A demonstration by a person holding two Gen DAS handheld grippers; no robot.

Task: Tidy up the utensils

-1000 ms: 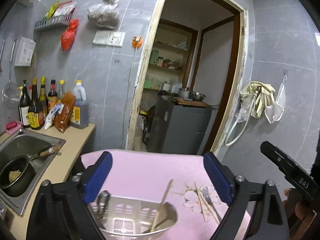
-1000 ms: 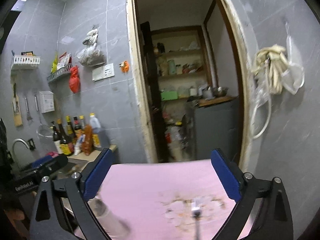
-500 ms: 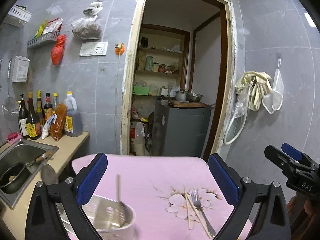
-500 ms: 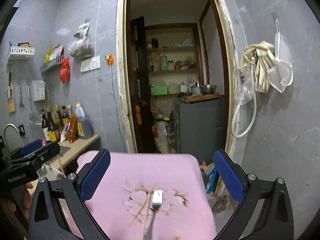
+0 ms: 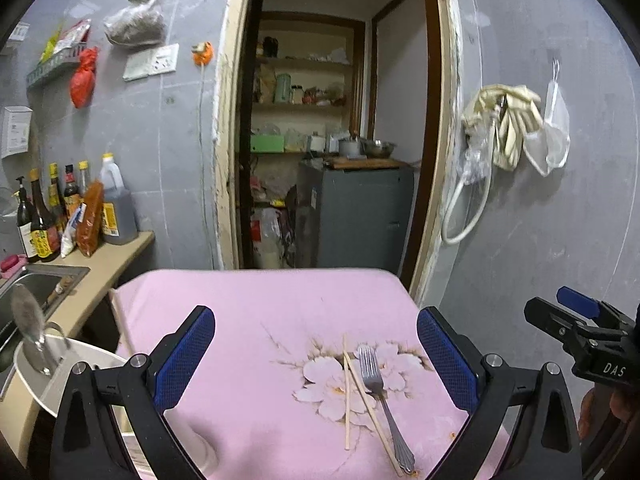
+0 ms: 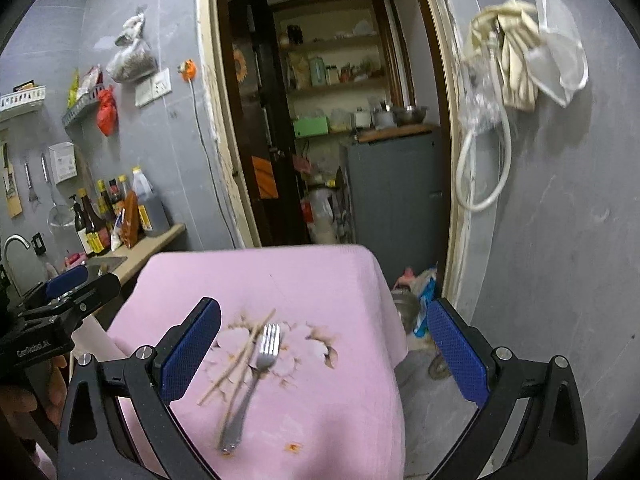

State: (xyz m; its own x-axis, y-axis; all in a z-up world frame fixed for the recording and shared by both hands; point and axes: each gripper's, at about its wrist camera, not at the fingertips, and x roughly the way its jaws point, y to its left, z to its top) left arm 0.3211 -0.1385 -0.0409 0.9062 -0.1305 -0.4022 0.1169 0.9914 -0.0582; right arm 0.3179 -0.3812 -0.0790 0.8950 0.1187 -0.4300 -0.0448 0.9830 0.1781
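Observation:
A metal fork (image 5: 382,394) and a pair of wooden chopsticks (image 5: 347,384) lie on the flower print of a pink tablecloth (image 5: 280,312). They show in the right wrist view too, the fork (image 6: 256,372) beside the chopsticks (image 6: 240,356). My left gripper (image 5: 316,356) is open and empty above the cloth, left of the utensils. My right gripper (image 6: 324,348) is open and empty, with the fork between its fingers' line of sight. A white utensil holder (image 5: 48,368) with a spoon (image 5: 28,320) in it stands at the table's left edge.
A counter (image 5: 108,264) with several sauce bottles (image 5: 44,216) and a sink (image 5: 36,284) runs along the left. An open doorway (image 5: 332,140) with a grey cabinet is behind the table. Gloves and a hose (image 5: 500,136) hang on the right wall.
The left view has swung right, away from the holder, which now sits at the far left. The fork and chopsticks now lie nearer both grippers. Both grippers stay open.

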